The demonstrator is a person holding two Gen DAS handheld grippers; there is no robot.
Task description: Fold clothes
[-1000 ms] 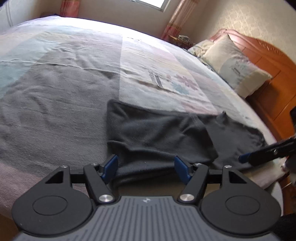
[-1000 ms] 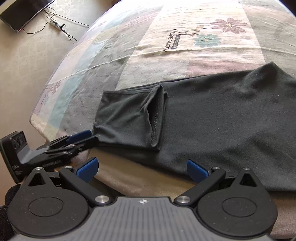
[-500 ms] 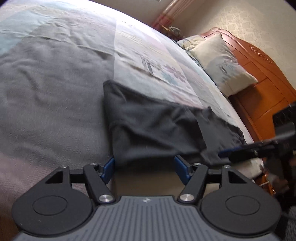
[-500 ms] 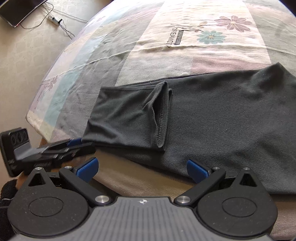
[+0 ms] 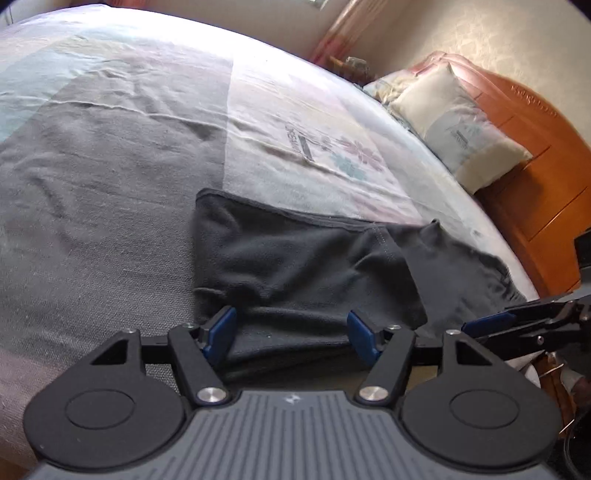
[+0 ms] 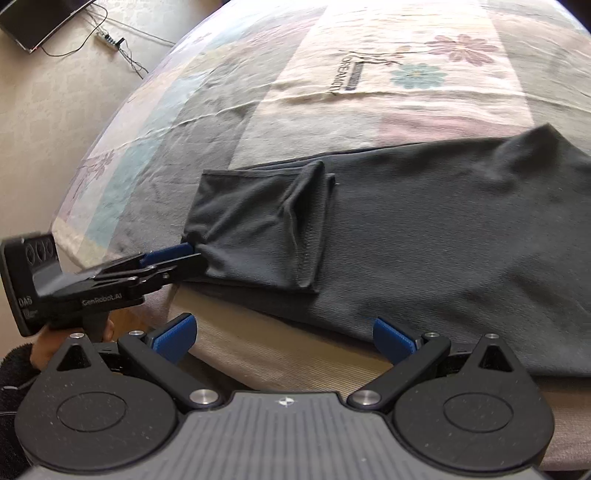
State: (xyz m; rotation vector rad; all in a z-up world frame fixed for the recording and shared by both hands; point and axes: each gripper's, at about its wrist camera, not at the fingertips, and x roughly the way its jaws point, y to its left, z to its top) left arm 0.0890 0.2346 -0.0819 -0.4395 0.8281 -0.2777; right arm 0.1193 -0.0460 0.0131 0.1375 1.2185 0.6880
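Observation:
A dark grey garment (image 5: pixel 314 266) lies along the near edge of the bed, with a sleeve folded over its left end (image 6: pixel 255 229). My left gripper (image 5: pixel 291 330) is open, its blue fingers straddling the garment's near edge at the folded end. It also shows in the right wrist view (image 6: pixel 173 256), its tips touching the fabric's corner. My right gripper (image 6: pixel 284 334) is open and empty, just off the bed edge below the garment's hem. It also shows from the side in the left wrist view (image 5: pixel 491 325).
The patchwork bedspread (image 5: pixel 110 155) covers the bed. A pillow (image 5: pixel 458 129) lies against the wooden headboard (image 5: pixel 546 162). A monitor and cables (image 6: pixel 48 22) sit on the floor beyond the bed's far corner.
My left gripper has moved forward onto the garment's near edge, which now bunches between its open fingers. My right gripper has barely moved.

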